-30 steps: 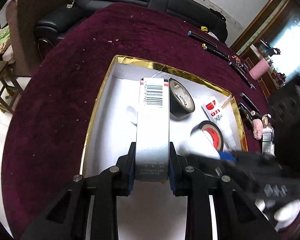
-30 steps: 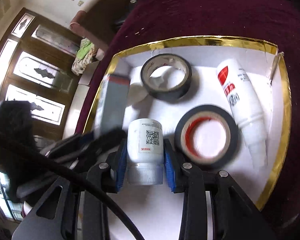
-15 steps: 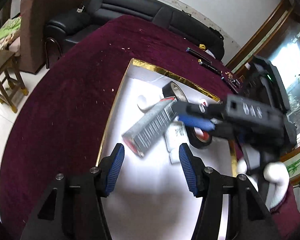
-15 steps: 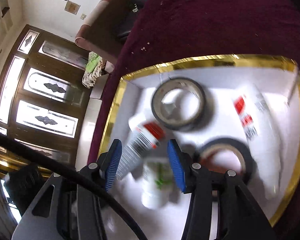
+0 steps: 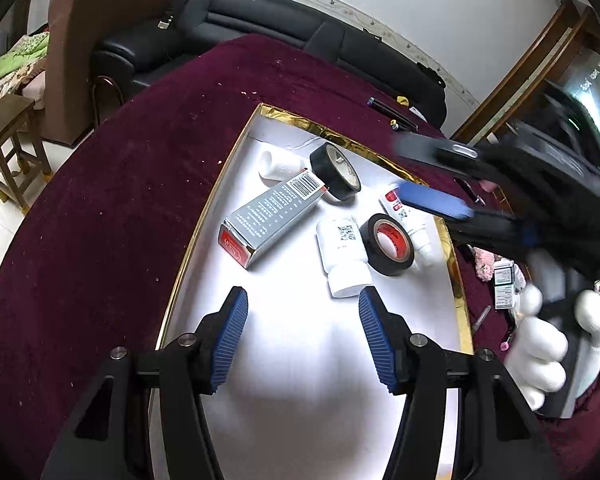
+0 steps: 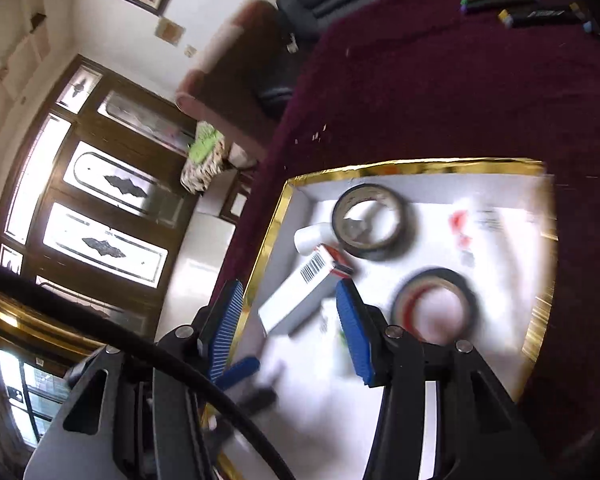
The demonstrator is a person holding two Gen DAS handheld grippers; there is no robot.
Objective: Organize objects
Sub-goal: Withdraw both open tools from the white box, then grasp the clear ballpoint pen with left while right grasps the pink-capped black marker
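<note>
Ahead of the left hand-held gripper (image 5: 302, 334), jaws parted and empty, the gold-rimmed tray (image 5: 204, 216) holds two black tape rolls (image 5: 387, 243), two white bottles (image 5: 342, 256), one grey carton (image 5: 272, 216), one tube (image 5: 410, 220); the right hand-held gripper (image 6: 290, 326), its jaws just widened and empty, hangs over the blurred carton; only the left view shows the white-gloved hand (image 5: 548, 350).

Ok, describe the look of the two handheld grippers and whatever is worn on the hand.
Both the left gripper and right gripper have black angular bodies with silver bolts, and jaws lined with ribbed blue pads. A black cable crosses the right one. The hand wears a white glove.
</note>
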